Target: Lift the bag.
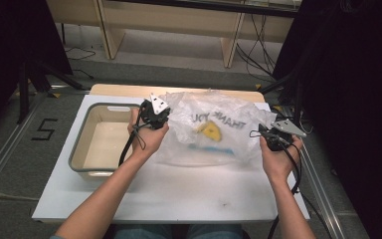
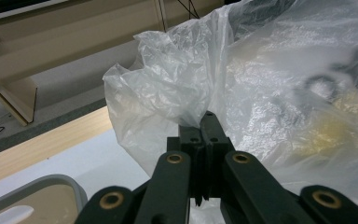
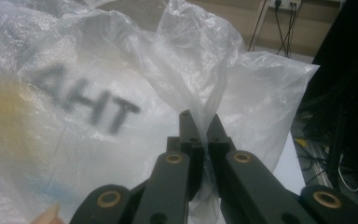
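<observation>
Pinching plastic bag | yellow contents blurred | fingertips hidden by film

Grey carpeted floor beyond table. Pale wooden bench-like furniture along far side, black cables trailing beneath. Dark black curtains at both sides. Black taped numeral "5" on floor, left. Metal floor rail alongside.

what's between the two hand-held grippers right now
The clear plastic bag spans the stretch in the high view, the left hand-held gripper and right hand-held gripper each pinching one edge.
</observation>
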Demonstrator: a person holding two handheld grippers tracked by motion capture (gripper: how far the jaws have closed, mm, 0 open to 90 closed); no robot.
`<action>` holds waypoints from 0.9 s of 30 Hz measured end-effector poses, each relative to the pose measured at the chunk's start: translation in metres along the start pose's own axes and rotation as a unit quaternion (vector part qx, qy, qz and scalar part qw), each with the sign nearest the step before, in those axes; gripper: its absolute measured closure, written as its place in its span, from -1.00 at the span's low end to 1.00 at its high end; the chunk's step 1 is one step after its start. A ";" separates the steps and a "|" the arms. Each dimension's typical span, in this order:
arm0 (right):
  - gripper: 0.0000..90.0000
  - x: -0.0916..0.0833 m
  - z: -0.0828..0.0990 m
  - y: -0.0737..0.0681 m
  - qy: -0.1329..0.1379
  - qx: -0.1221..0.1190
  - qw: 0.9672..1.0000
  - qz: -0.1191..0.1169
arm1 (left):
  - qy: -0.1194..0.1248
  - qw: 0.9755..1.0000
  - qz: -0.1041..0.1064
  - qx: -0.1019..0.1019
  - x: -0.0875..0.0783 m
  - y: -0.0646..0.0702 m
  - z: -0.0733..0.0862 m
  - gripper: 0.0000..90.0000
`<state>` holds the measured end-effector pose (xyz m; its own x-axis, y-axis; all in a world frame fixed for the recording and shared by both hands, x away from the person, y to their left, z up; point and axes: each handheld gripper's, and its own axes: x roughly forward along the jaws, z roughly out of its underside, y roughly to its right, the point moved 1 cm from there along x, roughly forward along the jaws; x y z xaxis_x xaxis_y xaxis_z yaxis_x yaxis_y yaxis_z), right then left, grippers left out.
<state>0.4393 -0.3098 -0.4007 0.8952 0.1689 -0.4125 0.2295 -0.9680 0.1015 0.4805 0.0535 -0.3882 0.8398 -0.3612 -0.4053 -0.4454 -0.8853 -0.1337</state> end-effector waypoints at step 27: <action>0.97 0.006 0.002 0.000 -0.011 0.005 1.000 -0.004 | 0.010 0.999 0.007 -0.032 0.003 -0.002 0.004 0.67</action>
<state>0.4442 -0.3094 -0.4052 0.8846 0.1727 -0.4331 0.2328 -0.9684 0.0894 0.4828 0.0550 -0.3930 0.8397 -0.3790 -0.3888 -0.4372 -0.8966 -0.0701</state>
